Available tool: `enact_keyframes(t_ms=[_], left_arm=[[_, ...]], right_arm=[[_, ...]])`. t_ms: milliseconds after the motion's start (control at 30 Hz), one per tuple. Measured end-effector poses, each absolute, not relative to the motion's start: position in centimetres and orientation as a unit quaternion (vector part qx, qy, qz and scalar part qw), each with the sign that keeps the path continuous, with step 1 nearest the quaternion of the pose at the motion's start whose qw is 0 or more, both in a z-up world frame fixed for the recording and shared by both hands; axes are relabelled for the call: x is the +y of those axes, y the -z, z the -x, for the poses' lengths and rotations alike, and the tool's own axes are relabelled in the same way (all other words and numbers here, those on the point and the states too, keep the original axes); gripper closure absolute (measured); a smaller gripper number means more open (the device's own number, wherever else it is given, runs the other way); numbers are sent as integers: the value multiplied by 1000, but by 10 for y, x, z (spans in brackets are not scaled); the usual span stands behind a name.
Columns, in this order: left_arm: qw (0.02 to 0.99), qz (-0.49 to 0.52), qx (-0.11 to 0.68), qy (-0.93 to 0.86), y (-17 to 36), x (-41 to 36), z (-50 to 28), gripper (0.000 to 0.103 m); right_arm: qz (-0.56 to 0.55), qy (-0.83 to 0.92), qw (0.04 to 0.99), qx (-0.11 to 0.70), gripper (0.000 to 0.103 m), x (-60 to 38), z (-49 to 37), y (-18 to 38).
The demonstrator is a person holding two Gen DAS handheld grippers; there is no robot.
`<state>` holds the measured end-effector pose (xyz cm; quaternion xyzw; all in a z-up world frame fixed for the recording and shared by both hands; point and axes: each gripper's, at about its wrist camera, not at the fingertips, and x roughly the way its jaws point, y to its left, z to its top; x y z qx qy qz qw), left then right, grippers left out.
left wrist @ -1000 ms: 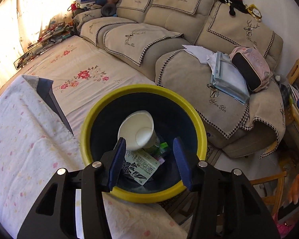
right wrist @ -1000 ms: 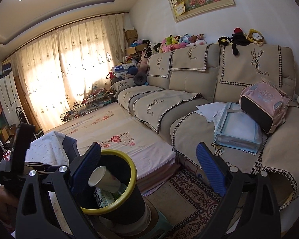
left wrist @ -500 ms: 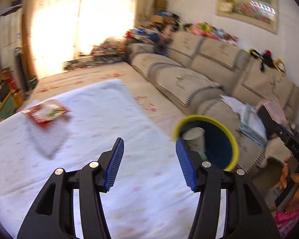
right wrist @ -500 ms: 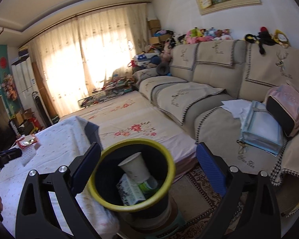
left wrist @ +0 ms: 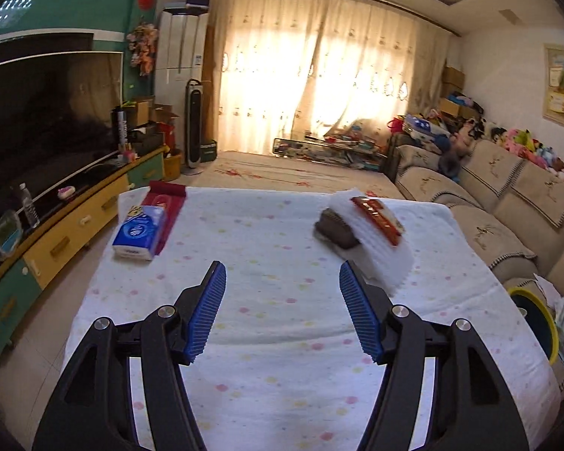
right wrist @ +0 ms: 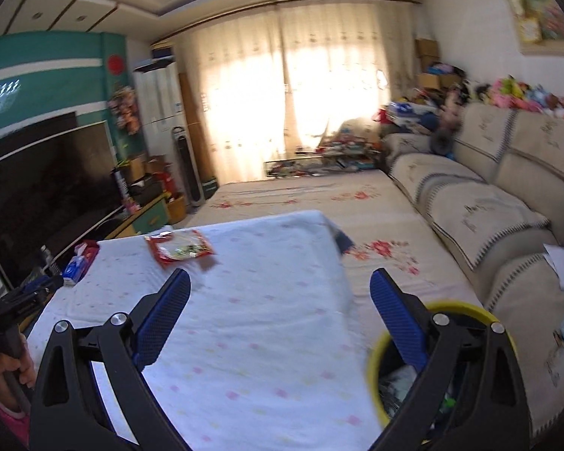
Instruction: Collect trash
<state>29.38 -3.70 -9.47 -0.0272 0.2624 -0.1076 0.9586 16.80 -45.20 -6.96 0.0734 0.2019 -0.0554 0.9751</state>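
A red snack wrapper (left wrist: 378,220) lies on a white foam sheet (left wrist: 376,248) over a dark object (left wrist: 334,231) on the table (left wrist: 267,338) with the white dotted cloth. The wrapper (right wrist: 180,250) also shows in the right wrist view. The yellow-rimmed dark bin (left wrist: 537,319) stands off the table's right edge; it holds trash in the right wrist view (right wrist: 402,383). My left gripper (left wrist: 282,314) is open and empty above the table, short of the wrapper. My right gripper (right wrist: 280,319) is open and empty over the table's right edge, beside the bin.
A blue tissue pack (left wrist: 139,233) on a red flat box (left wrist: 167,203) lies at the table's far left. A beige sofa (left wrist: 507,218) runs along the right. A TV (left wrist: 37,120) on a low cabinet (left wrist: 67,233) stands left. A floral rug (right wrist: 319,195) lies beyond.
Both grippers have swung left, away from the bin and sofa toward the table. The left gripper was over the bin and now faces the table with the wrapper ahead. Both stayed open.
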Motion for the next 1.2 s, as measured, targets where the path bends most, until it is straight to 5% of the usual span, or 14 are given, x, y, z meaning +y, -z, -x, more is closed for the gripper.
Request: enact_keyframes(t_ms=[267,500,1033,1200], left_arm=[[960,30,258,104,105,-27,-288,30],[951,44,282,115,109,-38,-291,30],[948,30,291,125,114,-51,-292,30],[948,27,291,127,115,-52,-293,30]], right_arm=[[-24,-34,973,226,12,-369,-275,74],[30,-74,958,275,31,-332,-346,106],[53,-90,947,303,33,-322,-382,140],[43,-94,942,320,49,-328,-389,146]])
